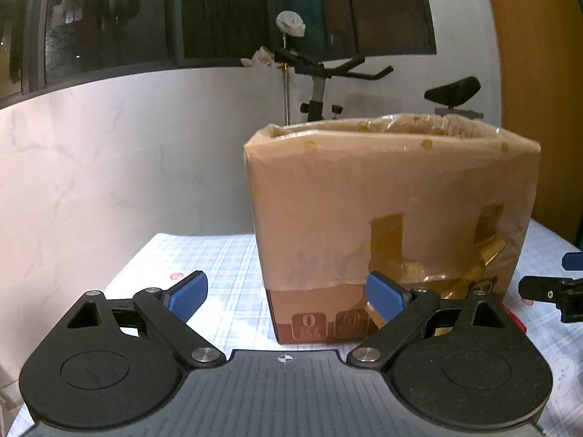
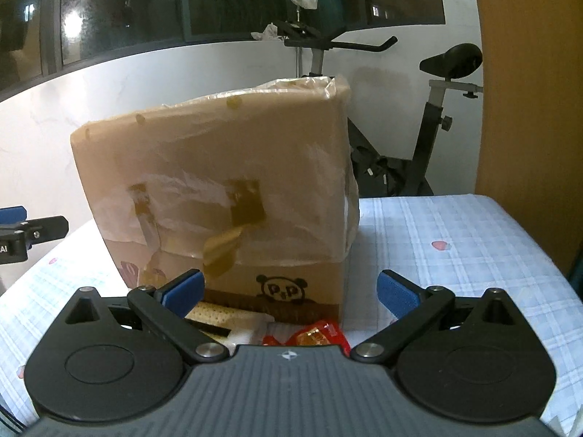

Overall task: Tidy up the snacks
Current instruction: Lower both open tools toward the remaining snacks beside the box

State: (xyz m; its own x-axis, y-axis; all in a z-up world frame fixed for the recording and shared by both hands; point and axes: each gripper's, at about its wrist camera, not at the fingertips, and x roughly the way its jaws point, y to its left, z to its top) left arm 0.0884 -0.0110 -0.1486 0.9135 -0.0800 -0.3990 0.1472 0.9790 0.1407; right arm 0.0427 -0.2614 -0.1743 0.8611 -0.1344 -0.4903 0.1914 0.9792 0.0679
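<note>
The checked tablecloth (image 2: 455, 240) covers the table, and on it stands the cardboard box (image 2: 218, 182), tall, open at the top and lined with a clear plastic bag folded over its rim, brown tape peeling on its front face. That box looks like the place the snacks are meant to go.

Both tools sit low in front of it. The left gripper (image 1: 288, 293) has its jaws spread wide with nothing between them, aimed at the box's left front corner. The right gripper (image 2: 289, 287) is spread just as wide and also empty, its left blue pad (image 2: 184, 291) just above the snacks.

Those snacks lie on the cloth close to the foot of the box, right under the right gripper: a pale cracker-patterned packet (image 2: 218, 315) toward the left, and a red snack wrapper (image 2: 317, 335) toward the middle. The gripper body hides most of both, so I can't say how many pieces there are.

To my eye the pick has not begun. Doing it well would mean tipping the right gripper down over one packet only, probably the red one since it lies nearest the centre line, and closing on its body, not a loose corner. The box is tall, so the lift must clear the plastic-lined rim before letting go; snagging that loose liner is the likely slip.
</note>
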